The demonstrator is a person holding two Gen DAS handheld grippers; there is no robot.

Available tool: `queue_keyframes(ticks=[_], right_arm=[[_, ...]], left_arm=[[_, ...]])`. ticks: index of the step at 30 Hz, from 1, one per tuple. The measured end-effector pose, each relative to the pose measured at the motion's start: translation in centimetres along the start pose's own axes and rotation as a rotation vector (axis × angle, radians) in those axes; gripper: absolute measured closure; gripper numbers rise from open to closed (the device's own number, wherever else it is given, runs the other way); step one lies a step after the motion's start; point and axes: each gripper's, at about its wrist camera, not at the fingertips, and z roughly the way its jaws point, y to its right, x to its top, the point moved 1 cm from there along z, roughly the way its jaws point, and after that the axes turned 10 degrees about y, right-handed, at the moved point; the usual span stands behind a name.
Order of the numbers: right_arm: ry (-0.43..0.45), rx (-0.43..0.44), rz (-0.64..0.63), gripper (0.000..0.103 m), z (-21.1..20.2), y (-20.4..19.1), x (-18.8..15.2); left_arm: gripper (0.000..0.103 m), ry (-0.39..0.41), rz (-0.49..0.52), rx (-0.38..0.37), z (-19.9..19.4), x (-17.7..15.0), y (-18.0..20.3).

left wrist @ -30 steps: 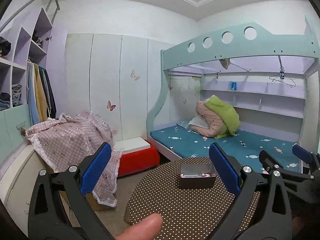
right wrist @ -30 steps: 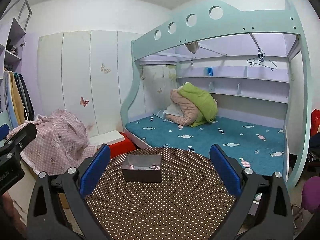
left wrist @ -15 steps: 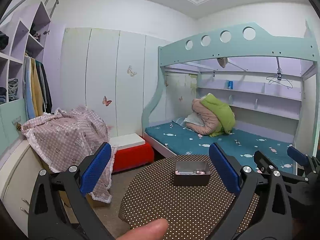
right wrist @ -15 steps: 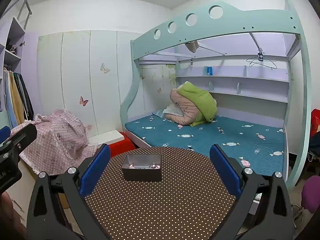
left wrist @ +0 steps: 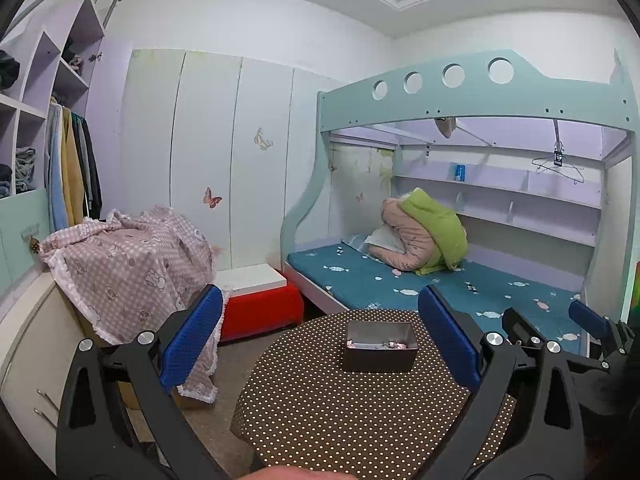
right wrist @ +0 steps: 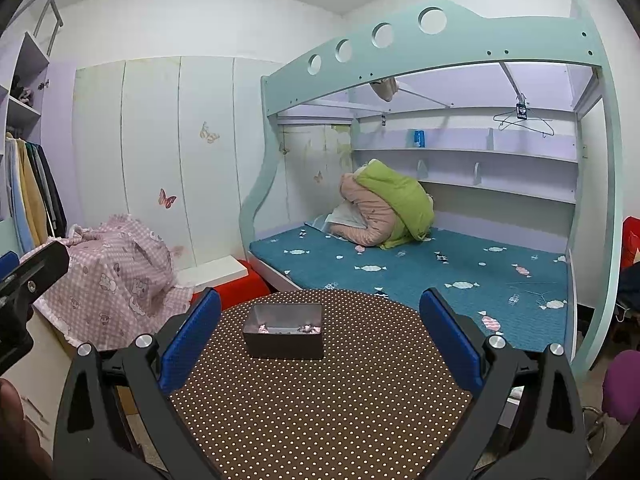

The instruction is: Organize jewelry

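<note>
Black gripper (right wrist: 320,336) frames, blue pads (right wrist: 190,340), silver screws.

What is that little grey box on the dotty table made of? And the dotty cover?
The small grey rectangular box looks like metal: dull, brushed inner walls with a soft sheen, though it could be plastic. The brown cover with pale dots looks like cloth or vinyl, matte and draped over the round table's edge.

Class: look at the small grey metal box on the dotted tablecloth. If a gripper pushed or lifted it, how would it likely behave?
The metal box looks rigid with straight walls, so it should not flex. It sits low and wide on the tablecloth, so it is probably likelier to slide than tip. The small jewelry pieces lie loose inside and would likely shift if it were tilted.
</note>
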Motion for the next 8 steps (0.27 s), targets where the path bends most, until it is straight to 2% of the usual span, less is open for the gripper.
queue_keyframes(ticks=[8], right_arm=[[-0.003,0.0,0.0,0.007,0.09,-0.27,-0.02]], left_arm=[[0.005,-0.031,-0.023,-0.008,0.43,-0.42,0.11]])
